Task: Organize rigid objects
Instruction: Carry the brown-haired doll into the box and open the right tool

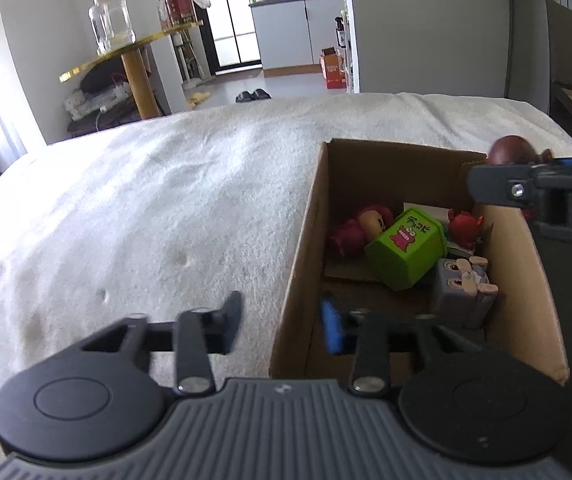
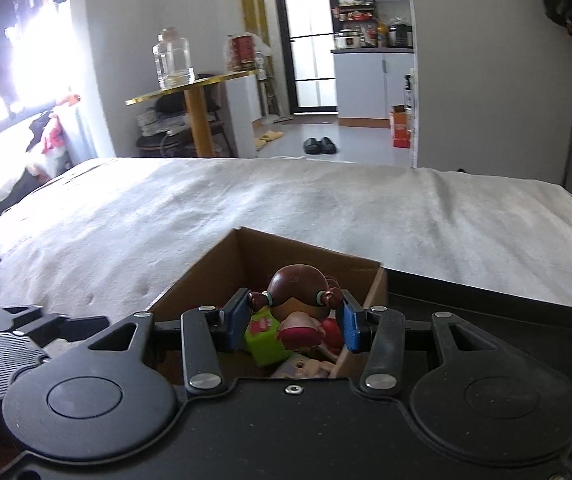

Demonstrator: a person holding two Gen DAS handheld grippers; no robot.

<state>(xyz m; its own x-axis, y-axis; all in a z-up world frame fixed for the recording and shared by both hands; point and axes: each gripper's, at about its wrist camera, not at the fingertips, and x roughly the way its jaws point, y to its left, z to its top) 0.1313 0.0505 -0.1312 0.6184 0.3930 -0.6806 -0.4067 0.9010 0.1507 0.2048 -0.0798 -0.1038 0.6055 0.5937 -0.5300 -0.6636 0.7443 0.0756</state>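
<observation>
Covering the whole foreground, a white fleecy blanket (image 2: 286, 208) lies over the bed, dimpled in a few places, and an open cardboard box (image 1: 306, 240) sits on it toward the right side. Inside the box lie a green cube toy (image 1: 406, 252), a pink-haired doll (image 1: 362, 228), a small red figure (image 1: 464, 224) and a grey block figure (image 1: 462, 292) (all jumbled together on the bottom). The right gripper (image 2: 294, 322) is clenched on a brown-haired doll figure (image 2: 298, 292), its blue pads pressing the doll's side buns, and holds it above the box opening. The left gripper (image 1: 286, 320) holds nothing: one finger hangs over the blanket and the other, blue-padded, inside the box, with the box's left wall in the gap between them and untouched.

Beyond the bed a grey floor runs to a glass door and a kitchen alcove with white cabinets. A gold-edged side table (image 2: 189, 88) carries a clear glass jar (image 2: 171, 60); black slippers (image 2: 320, 145) lie on the floor, and bright window light floods the left.
</observation>
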